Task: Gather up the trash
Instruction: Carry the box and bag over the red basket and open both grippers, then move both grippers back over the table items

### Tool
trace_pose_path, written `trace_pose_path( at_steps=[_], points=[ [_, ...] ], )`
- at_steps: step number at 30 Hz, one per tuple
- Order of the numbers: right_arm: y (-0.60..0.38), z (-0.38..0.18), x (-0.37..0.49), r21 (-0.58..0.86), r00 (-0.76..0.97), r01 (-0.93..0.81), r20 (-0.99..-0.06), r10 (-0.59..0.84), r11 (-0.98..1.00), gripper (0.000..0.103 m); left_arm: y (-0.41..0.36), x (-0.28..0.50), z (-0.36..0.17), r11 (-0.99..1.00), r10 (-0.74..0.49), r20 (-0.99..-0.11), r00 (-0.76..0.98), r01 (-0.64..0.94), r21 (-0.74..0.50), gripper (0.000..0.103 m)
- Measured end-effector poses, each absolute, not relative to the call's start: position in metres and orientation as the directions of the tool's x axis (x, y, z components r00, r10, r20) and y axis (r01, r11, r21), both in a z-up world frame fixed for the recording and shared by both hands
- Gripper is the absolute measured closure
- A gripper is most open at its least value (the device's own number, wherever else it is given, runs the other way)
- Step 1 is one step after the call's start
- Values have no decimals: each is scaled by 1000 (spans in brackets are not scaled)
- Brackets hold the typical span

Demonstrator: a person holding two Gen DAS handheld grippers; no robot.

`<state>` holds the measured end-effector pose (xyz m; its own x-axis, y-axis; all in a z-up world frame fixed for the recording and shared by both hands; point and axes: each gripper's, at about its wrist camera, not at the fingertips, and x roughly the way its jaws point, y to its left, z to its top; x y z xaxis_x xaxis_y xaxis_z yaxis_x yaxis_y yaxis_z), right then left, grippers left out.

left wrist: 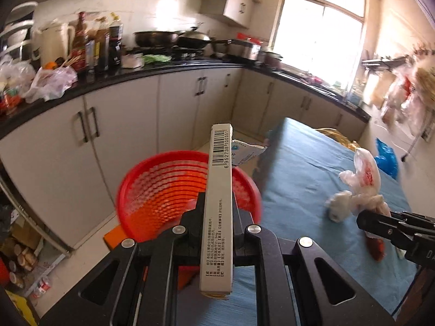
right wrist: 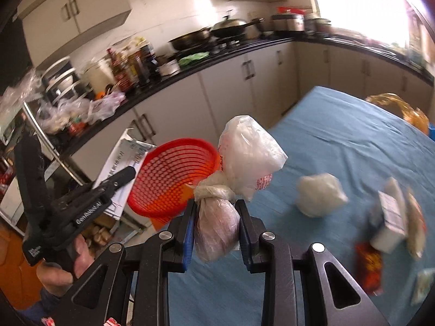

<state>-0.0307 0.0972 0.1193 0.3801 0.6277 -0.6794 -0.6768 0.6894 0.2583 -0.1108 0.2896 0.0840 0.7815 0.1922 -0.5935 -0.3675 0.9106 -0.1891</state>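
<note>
Nearest, left gripper (left wrist: 218,203) clamped on a long flat carton (left wrist: 218,206) with a barcode, held edge-up above the red basket (left wrist: 163,190). Right gripper (right wrist: 216,203) clamped on a knotted plastic bag (right wrist: 239,168), squeezed just under the knot, with the puffed top standing up. Beyond both, red basket at the near corner of the table (right wrist: 339,141), off its edge, with an orange block under it. On the blue cloth, a crumpled white bag (right wrist: 320,194) and blurred packets (right wrist: 391,222) to the right. Farther back, black counter (left wrist: 152,72) with bottles (left wrist: 98,46) and pans (left wrist: 174,38), then bright window (left wrist: 320,38).
</note>
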Motion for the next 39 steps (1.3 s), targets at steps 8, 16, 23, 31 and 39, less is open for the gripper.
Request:
trace_pose_path(
  at_steps=[8,16,23,31,39],
  points=[
    [182,106,-7,243,297,-738,-721,626,630,71,337,-97,65,881,169,-632,756,-404,-248,91],
    [201,96,7,234,292,-750,-722,628,619,33,346,-97,68,867,188,-603,775,-419,-268,39],
    [127,116,-13,236,385,-711,-657,648,662,33,321,-102,73,888,163,-591,790,-378,-260,39],
    [15,110,-43,238,517,-582,-629,580,778,33,244,-98,78,945,48,-601,797,-232,-232,39],
    [-131,103,-45,302,657,-327,-608,445,895,33,150,-79,74,981,-84,-654,752,-55,-189,34]
  ],
)
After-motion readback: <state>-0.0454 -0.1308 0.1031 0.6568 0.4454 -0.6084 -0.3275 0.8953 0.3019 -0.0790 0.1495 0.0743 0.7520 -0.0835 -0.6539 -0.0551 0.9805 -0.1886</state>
